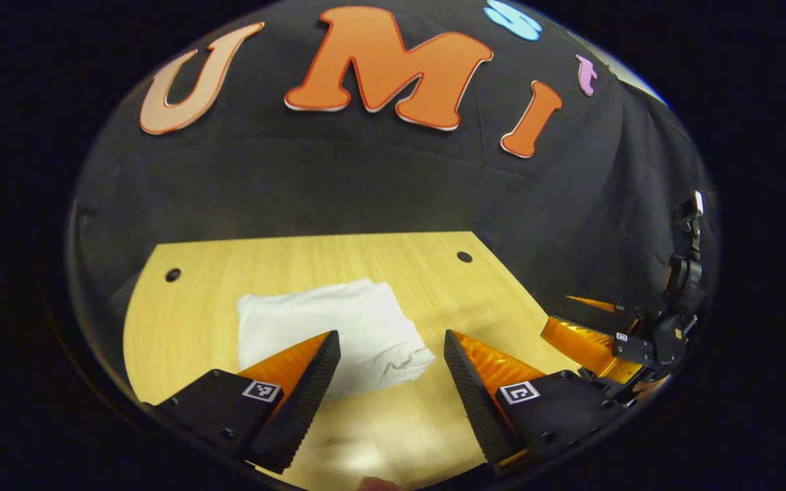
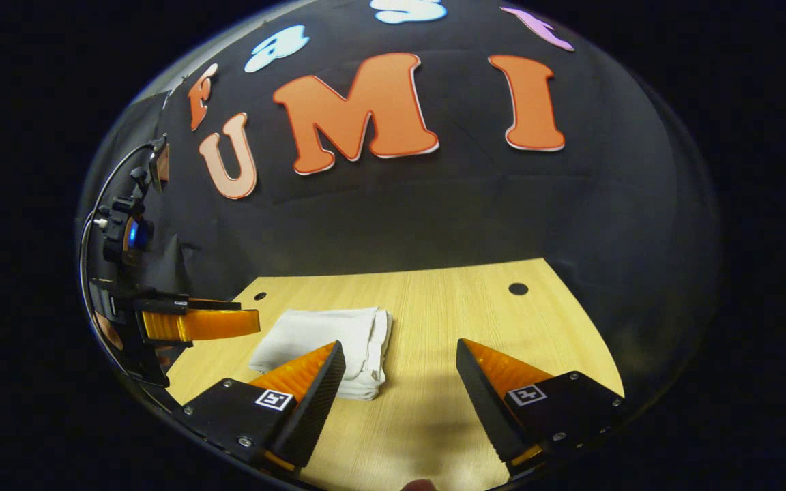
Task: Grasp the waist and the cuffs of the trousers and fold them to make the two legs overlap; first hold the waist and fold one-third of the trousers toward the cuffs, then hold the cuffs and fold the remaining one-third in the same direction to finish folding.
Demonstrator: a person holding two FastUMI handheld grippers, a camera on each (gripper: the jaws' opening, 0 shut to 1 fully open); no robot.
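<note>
The white trousers (image 1: 338, 334) lie folded into a compact stack on the wooden table (image 1: 188, 320). The left gripper (image 1: 391, 341) hovers above the stack, fingers spread apart and empty. The right gripper (image 2: 400, 351) sits beside the stack, likewise spread and empty.

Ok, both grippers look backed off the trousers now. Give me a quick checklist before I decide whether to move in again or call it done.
1. Left gripper open, nothing between its fingers: ok.
2. Right gripper open, nothing held: ok.
3. Trousers folded into a compact stack on the table: ok.
4. Edges neatly aligned: not ok; in the left gripper view one corner looks rumpled and sticks out.
5. Waist and cuffs tucked into the fold: cannot tell, since neither is distinguishable on the bundle.
6. Grippers apart from each other: ok; each is seen off to the side in the other's view.
</note>
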